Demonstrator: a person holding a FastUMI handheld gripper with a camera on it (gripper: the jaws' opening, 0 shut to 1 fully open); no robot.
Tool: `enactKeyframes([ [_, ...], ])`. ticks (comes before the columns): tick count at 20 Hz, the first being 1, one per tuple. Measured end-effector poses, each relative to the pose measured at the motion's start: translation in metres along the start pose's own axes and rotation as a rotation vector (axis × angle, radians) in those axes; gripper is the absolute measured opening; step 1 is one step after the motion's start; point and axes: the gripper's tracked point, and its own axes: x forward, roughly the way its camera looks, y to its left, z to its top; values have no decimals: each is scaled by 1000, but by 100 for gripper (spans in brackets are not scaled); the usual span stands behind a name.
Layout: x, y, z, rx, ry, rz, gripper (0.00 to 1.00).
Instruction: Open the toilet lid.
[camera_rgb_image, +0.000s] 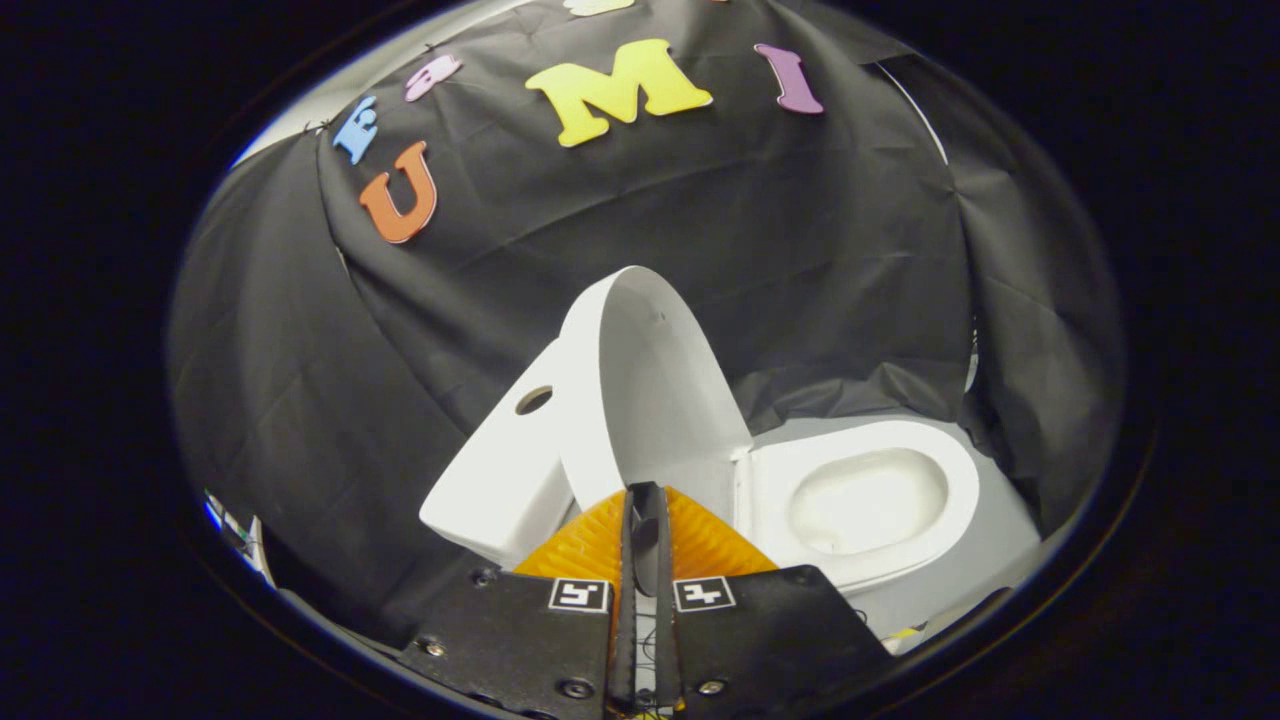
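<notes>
The toilet lid (650, 390) is already raised, standing upright w/ its smooth, glossy white inner face turned to the bowl; it is a rounded oval shape, tall and thin. It leans back toward the tank (500, 470), a white ceramic block w/ rounded corners and one round hole on its top. Beside the lid lies the seat (960, 490), a flat white oval ring, approx. matte inside the bowl. The toilet stands on a pale grey floor (1000, 545). Behind is wrinkled black cloth (700, 220).

The gripper (646, 492) has its ribbed fingers (590, 545) together, tips nearly touching, nothing visible between them; the tips are just in front of the lid's lower edge.
</notes>
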Motion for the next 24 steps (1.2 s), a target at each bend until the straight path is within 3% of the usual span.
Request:
enactKeyframes([
  [15, 13, 31, -11, -94, 26, 6, 11],
  [19, 12, 27, -8, -29, 36, 32, 11],
  [24, 11, 30, -10, 12, 81, 108, 22],
])
